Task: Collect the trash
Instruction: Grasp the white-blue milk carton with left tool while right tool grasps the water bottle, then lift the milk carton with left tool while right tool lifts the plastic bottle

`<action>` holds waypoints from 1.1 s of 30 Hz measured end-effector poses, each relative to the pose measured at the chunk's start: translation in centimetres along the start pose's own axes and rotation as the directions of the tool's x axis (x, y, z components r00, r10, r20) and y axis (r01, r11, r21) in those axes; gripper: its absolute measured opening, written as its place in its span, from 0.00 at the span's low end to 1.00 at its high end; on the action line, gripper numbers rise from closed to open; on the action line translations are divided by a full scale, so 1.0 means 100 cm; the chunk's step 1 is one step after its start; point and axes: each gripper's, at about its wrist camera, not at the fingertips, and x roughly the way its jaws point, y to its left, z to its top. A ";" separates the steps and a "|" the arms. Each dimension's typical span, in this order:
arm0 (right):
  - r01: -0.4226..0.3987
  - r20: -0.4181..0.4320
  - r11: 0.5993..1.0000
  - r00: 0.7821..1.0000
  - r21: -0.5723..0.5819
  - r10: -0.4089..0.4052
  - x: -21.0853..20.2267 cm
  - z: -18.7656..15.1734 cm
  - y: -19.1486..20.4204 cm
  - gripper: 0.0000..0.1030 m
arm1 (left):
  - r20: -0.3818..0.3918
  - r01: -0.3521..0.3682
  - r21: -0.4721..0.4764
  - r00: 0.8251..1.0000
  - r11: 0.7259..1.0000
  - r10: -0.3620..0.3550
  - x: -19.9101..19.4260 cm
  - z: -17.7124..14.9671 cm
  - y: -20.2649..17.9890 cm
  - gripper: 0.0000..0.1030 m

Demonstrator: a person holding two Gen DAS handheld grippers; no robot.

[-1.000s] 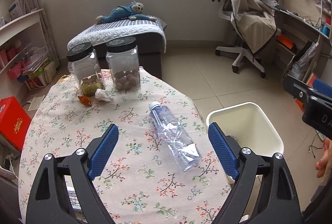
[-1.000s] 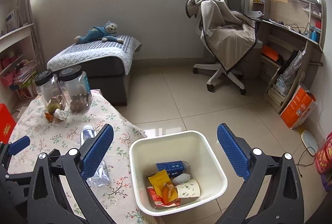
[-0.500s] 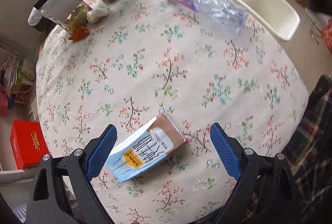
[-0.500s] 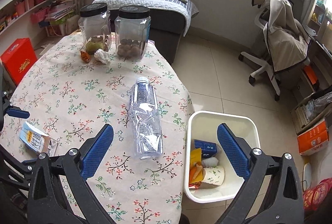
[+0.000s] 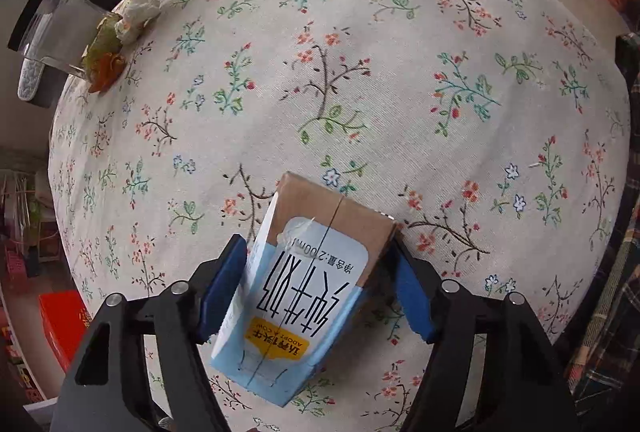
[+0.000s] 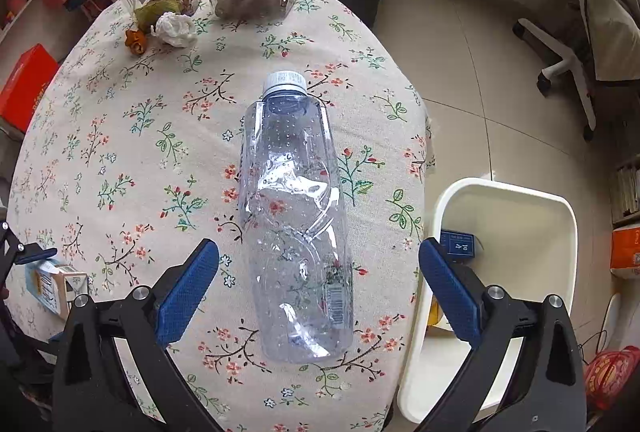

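Lying flat on the floral cloth surface point(image 5: 360, 80), near its front edge: a creased blue-and-brown paper milk carton point(image 5: 304, 280), with the left claw point(image 5: 316, 284) pinching its two sides. Hovering spread wide around a crumpled clear plastic bottle point(image 6: 296, 224) lying near the surface's right edge: the right claw point(image 6: 320, 288), with the white plastic bin point(image 6: 520, 232) just beyond that edge.

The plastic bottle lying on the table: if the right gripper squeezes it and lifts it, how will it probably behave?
The plastic bottle looks empty and already dented, so it is probably very light and its thin wall may buckle further between the fingers. It lies on its side on the tablecloth, so a push could roll it. The right gripper is open around it, not touching.
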 end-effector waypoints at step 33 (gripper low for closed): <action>-0.211 0.569 0.977 0.799 -0.034 0.193 -0.123 0.035 0.094 0.59 | 0.447 0.224 -0.853 0.780 0.471 0.438 -0.120 -0.016 0.155 0.57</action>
